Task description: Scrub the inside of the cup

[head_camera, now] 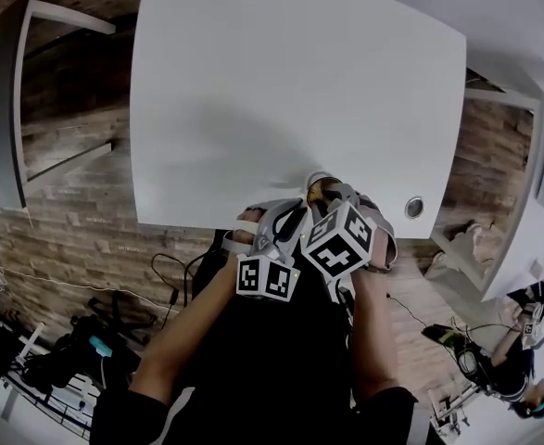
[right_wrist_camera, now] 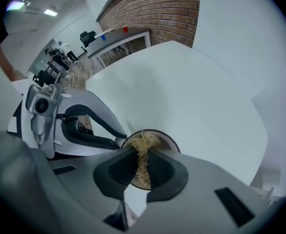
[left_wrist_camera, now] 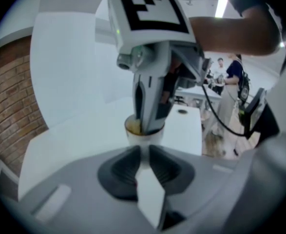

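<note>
A white cup (head_camera: 319,183) stands near the front edge of the white table (head_camera: 281,82). My left gripper (head_camera: 285,228) reaches it from the left. Its jaws are shut on a white part of the cup (left_wrist_camera: 142,133), apparently the handle, in the left gripper view. My right gripper (right_wrist_camera: 142,155) points down into the cup (right_wrist_camera: 171,141) and is shut on a straw-coloured fibre scrubber (right_wrist_camera: 143,143). The scrubber sits inside the cup's brownish interior. Seen from the left gripper, the right gripper (left_wrist_camera: 150,123) has its fingertips inside the cup's mouth.
A round cable grommet (head_camera: 413,208) is set into the table right of the cup. The table's front edge runs just under the grippers. Below lie a brick-patterned floor and cables (head_camera: 165,276). Another white desk (left_wrist_camera: 184,126) and people stand in the background.
</note>
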### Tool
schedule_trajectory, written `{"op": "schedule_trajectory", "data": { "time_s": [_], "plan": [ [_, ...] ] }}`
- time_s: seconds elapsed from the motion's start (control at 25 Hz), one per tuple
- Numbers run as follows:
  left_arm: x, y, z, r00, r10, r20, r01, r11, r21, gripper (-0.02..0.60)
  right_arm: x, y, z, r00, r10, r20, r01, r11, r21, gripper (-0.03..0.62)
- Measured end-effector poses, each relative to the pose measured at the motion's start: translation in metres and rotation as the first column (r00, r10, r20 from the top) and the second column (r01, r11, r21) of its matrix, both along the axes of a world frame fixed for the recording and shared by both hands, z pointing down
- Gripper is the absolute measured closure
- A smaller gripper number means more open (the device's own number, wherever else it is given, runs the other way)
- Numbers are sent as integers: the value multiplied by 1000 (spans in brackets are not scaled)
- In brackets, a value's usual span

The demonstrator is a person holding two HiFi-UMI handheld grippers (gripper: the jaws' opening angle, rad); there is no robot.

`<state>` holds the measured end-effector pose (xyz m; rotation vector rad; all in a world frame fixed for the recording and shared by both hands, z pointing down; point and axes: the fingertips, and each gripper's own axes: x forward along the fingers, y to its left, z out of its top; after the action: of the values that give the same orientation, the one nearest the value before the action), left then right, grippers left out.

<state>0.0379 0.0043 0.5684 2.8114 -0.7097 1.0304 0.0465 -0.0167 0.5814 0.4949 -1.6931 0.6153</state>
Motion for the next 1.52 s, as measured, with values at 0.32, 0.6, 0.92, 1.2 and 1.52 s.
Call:
{"op": "schedule_trajectory", "data": {
  "time_s": [0.32,0.6,0.92,1.2,1.52],
  "plan": [
    [3,1,0,1000,-13,-1,13,1000,-14,519,17,-8,-15,993,38,-108,-21,987,157,556],
    [2,3,5,1000,1,11,-1,1000,1,519,21,-12,-23,984,50,-173,-11,975,221,556],
    [0,4,3,1000,13,11,-14,1000,7,518,11,-3,-9,979,-97,-179,120,985,122,556],
    [-7,-3,2,989,146,13,-147,989,20,518,7,22,-40,910,-405,-87,409,912,35,556],
    [-2,-3,4,983,180,43,-182,982,51,518,4,14,4,921,-372,-114,371,928,-33,556]
  ]
}}
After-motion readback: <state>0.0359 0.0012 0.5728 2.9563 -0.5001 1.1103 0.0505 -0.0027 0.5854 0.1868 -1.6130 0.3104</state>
